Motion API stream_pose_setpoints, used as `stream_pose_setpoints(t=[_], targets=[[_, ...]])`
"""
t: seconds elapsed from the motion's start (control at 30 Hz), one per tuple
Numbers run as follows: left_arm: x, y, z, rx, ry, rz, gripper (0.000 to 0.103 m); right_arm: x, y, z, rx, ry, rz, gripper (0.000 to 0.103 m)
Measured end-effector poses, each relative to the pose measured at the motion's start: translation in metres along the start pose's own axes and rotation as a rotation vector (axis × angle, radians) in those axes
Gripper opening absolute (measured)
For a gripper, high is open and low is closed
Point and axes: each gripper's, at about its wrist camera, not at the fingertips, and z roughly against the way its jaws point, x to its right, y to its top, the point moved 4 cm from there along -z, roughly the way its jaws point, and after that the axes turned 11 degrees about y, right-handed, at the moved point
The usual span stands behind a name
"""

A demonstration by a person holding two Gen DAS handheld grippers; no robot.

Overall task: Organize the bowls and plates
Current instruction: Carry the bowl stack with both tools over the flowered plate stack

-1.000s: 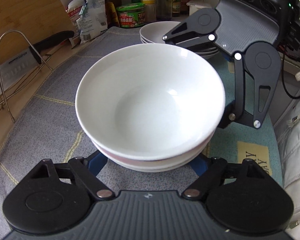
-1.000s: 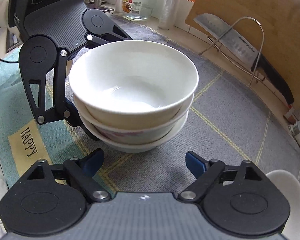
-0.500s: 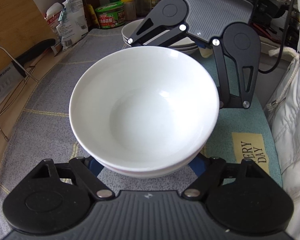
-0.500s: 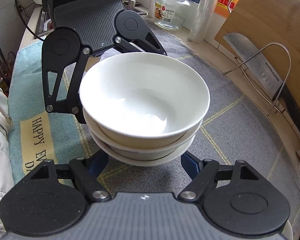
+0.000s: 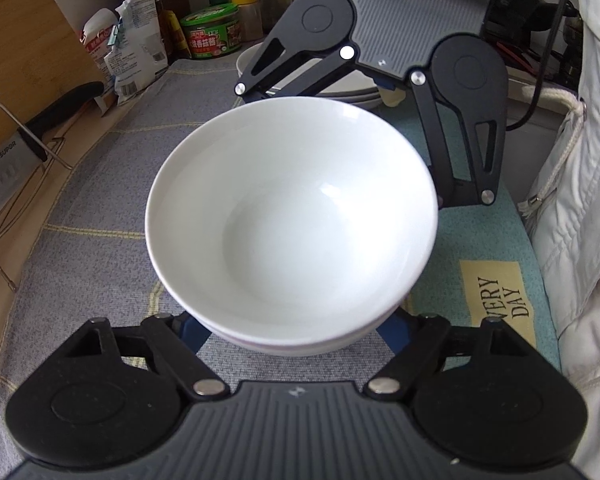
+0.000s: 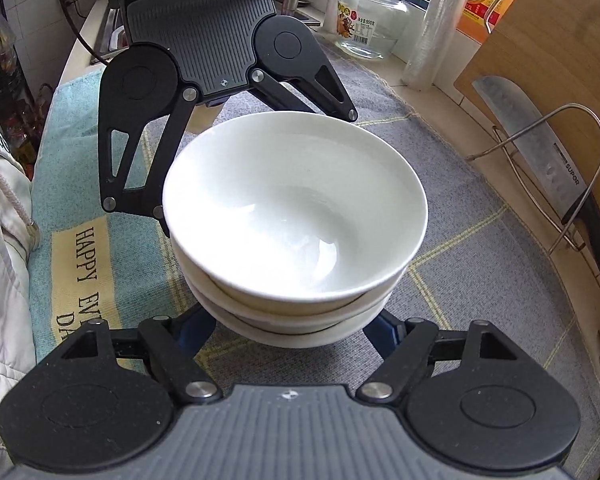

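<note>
A stack of white bowls fills the middle of both views, also in the right wrist view. My left gripper and my right gripper face each other across the stack. Each has its blue fingers spread wide under opposite sides of the lowest bowl. I cannot tell whether the fingers touch the bowl. The stack looks raised a little above the grey mat. A second stack of white plates sits behind the right gripper's body.
A knife leans in a wire rack against a wooden board at the mat's side. Jars, bottles and packets line the back. A glass jar stands at the window. White cloth hangs along the mat's edge.
Both grippers have closed in under the bowl stack from opposite sides, and the stack has shifted toward the teal end of the mat.
</note>
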Motion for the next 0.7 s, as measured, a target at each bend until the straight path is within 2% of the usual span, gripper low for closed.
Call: stream_pose_setpoints(t=[0.4, 0.7], targets=[[0.006, 0.001, 0.005, -0.019, 0.0, 0.005, 0.083, -0.009, 0.001, 0.007, -0.002, 0.0, 0.008, 0.083], [0.011, 0.016, 0.01, -0.028, 0.022, -0.012, 0.083, -0.013, -0.003, 0.022, 0.015, -0.009, 0.015, 0.083]])
